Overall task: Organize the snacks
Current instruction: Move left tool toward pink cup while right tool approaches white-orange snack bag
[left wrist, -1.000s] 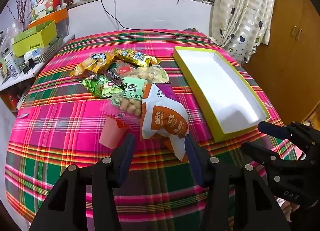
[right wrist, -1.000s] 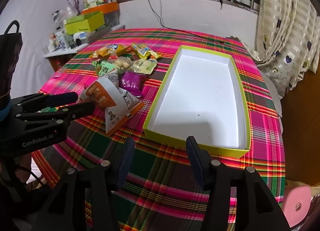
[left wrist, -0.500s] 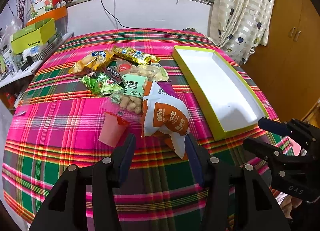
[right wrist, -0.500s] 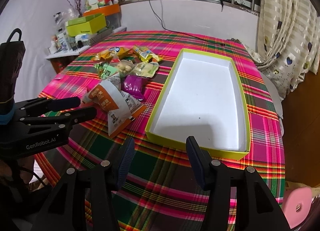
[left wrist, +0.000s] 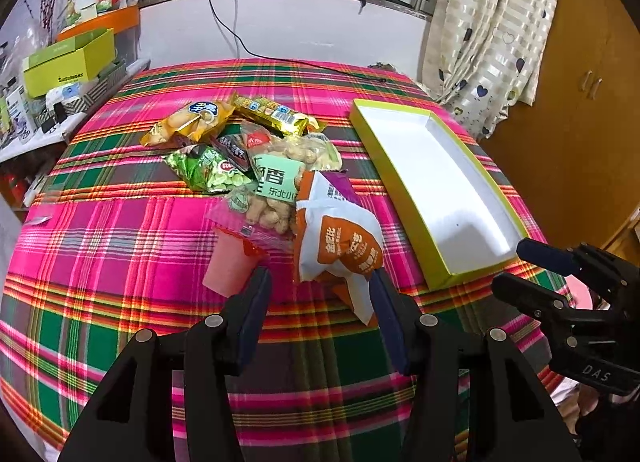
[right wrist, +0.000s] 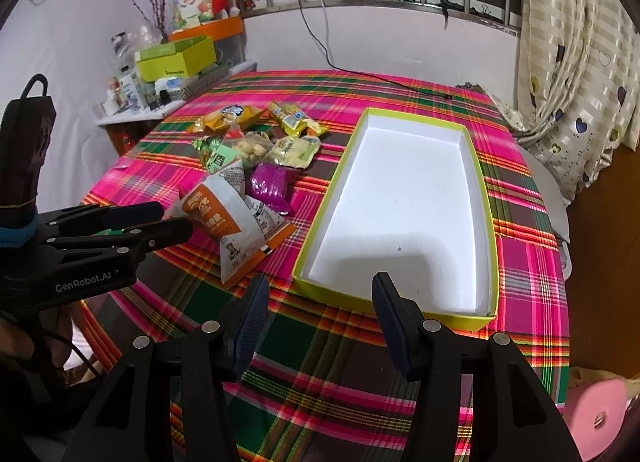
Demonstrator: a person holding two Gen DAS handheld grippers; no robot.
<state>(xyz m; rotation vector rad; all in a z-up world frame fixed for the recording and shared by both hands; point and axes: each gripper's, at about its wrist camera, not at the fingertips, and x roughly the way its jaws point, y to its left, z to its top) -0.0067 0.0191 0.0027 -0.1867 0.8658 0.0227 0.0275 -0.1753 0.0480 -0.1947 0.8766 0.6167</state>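
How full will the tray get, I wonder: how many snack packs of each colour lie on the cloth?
yellow packs: 2
green pack: 1
dark pack: 1
purple pack: 1
pink pack: 1
orange-and-white pack: 1
see-through nut packs: 2
Total: 9 at least; the pile overlaps and may hide more.

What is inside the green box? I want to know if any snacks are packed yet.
Nothing: the green box shows only its bare white floor. All snacks lie beside it on the cloth. No part of the floor is hidden.
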